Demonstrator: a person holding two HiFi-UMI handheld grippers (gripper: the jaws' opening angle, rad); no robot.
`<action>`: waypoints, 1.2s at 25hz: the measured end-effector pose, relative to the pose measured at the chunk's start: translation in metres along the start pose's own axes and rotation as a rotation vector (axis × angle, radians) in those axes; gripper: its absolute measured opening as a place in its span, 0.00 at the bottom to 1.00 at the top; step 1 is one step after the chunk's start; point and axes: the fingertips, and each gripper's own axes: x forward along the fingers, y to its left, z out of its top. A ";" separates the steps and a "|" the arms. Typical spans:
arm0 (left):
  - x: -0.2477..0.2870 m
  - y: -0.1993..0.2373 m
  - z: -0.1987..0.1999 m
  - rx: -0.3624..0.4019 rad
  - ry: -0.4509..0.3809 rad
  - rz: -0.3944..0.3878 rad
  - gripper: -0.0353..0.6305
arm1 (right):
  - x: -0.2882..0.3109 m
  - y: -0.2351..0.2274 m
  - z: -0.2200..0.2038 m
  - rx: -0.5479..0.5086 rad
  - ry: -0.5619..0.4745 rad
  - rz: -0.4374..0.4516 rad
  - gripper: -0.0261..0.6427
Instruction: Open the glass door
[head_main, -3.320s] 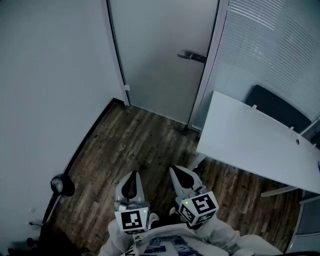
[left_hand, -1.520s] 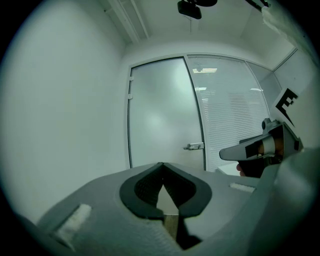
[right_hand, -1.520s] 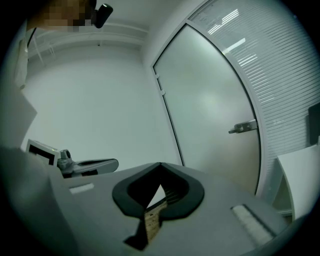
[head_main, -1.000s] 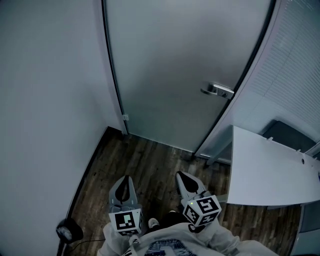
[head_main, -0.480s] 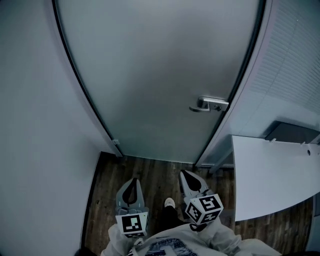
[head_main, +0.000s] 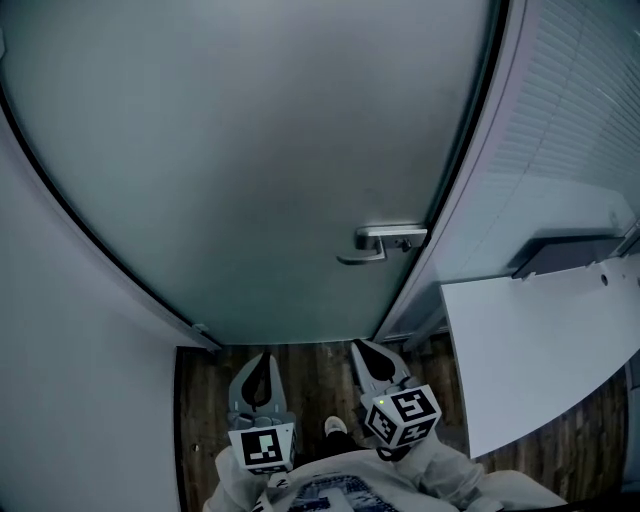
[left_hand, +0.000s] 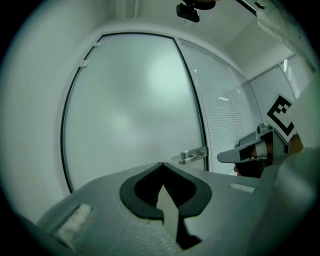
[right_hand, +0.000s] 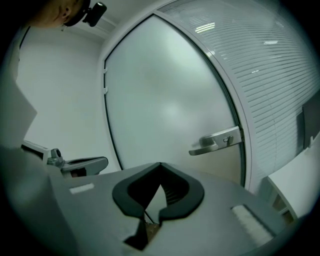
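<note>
The frosted glass door (head_main: 250, 170) fills most of the head view, closed in its dark frame. Its metal lever handle (head_main: 380, 243) sits at the door's right edge and also shows as the handle (left_hand: 192, 155) in the left gripper view and the handle (right_hand: 215, 141) in the right gripper view. My left gripper (head_main: 259, 362) and right gripper (head_main: 361, 350) are held low near my body, side by side, both pointing at the door and short of it. Both are shut with nothing between the jaws. The left gripper (left_hand: 161, 165) and right gripper (right_hand: 160, 165) tips meet.
A white wall (head_main: 70, 380) closes in on the left. A slatted glass partition (head_main: 580, 110) stands right of the door. A white table (head_main: 540, 340) juts in at the right, close to my right gripper. Dark wood floor (head_main: 310, 370) lies below.
The door and its handle have grown larger and nearer in the head view as I walked up to it. Both grippers stay shut and side by side.
</note>
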 end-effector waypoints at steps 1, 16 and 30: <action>0.007 -0.001 0.000 -0.003 -0.001 -0.014 0.06 | 0.002 -0.005 0.001 0.005 0.002 -0.013 0.05; 0.077 0.002 0.012 0.002 -0.022 -0.241 0.06 | 0.031 -0.034 0.020 0.113 -0.074 -0.241 0.05; 0.109 0.013 -0.003 0.016 -0.017 -0.279 0.06 | 0.067 -0.079 0.011 0.452 -0.158 -0.229 0.21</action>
